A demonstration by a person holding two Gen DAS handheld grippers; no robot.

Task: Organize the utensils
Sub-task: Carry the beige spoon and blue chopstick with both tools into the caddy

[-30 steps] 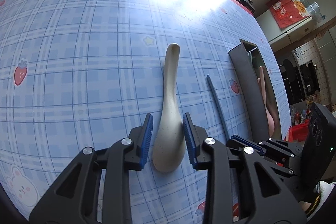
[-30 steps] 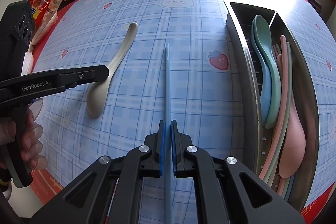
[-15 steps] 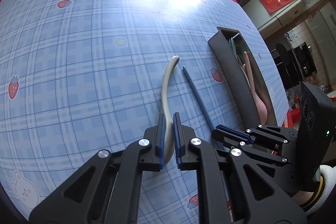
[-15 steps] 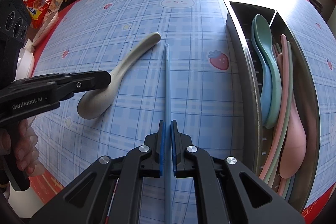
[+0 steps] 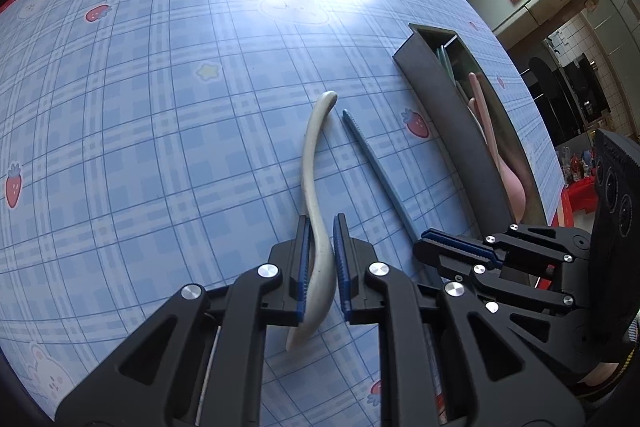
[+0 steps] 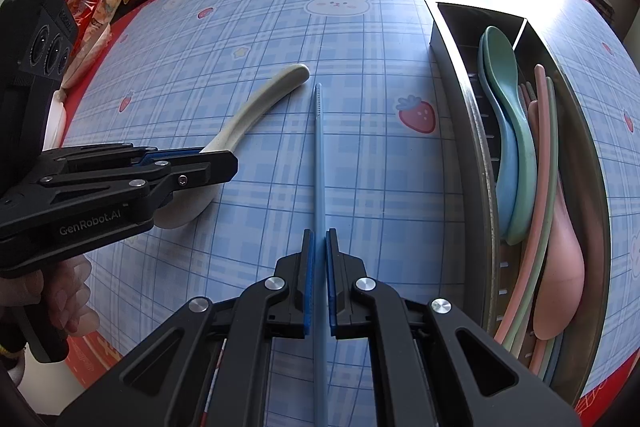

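Left hand-held gripper (image 5: 323, 259): pinched on the white spoon (image 5: 316, 203) where bowl and handle meet, the pads having just been eased a little wider while the spoon is kept between them.
Right hand-held gripper (image 6: 319, 283): pressed together on the blue chopstick (image 6: 318, 163), which lies flat on the counter (image 6: 360, 67).
Spoon's long axis: the handle is pointed away from the left hand-held gripper, its tip close beside the chopstick's far tip; the bowl is kept at the near end.
Tray (image 6: 472, 131): set on the right side of the counter, lengthwise roughly parallel to the chopstick, other spoons and sticks already inside.
Relation for the coming move: the tray is judged nearer to the right hand-held gripper; the spoon would have to be carried over the chopstick.
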